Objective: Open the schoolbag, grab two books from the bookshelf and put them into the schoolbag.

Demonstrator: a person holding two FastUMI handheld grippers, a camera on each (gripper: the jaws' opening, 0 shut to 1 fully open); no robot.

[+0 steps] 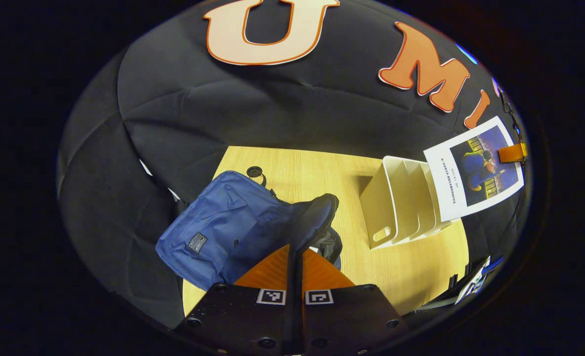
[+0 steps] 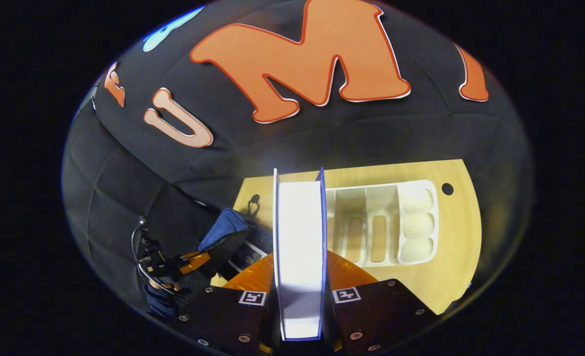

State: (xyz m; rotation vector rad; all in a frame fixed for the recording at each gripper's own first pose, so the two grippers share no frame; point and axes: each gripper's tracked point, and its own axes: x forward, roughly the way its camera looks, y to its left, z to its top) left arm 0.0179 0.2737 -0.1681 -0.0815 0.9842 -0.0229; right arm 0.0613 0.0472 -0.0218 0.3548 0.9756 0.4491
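The blue schoolbag (image 1: 223,222) lies on the wooden table (image 1: 322,168) at the left. Its dark zip-edged flap (image 1: 317,210) is lifted, and my left gripper (image 1: 296,253) is shut on that flap's edge. The white bookshelf (image 1: 401,202) stands to the right of the bag, and its slots look empty in the right gripper view (image 2: 381,222). My right gripper (image 2: 299,254) is shut on a book (image 2: 299,232), seen edge-on with white pages and a blue cover. That book (image 1: 475,170) hangs above the bookshelf in the left gripper view, with the right gripper (image 1: 512,152) at its far edge.
The table has a round cable hole behind the bag (image 1: 254,171) and another past the bookshelf (image 2: 447,188). The left gripper and the hand holding it (image 2: 171,267) are beside the bag (image 2: 225,227). Some printed items (image 1: 475,284) lie at the table's right edge.
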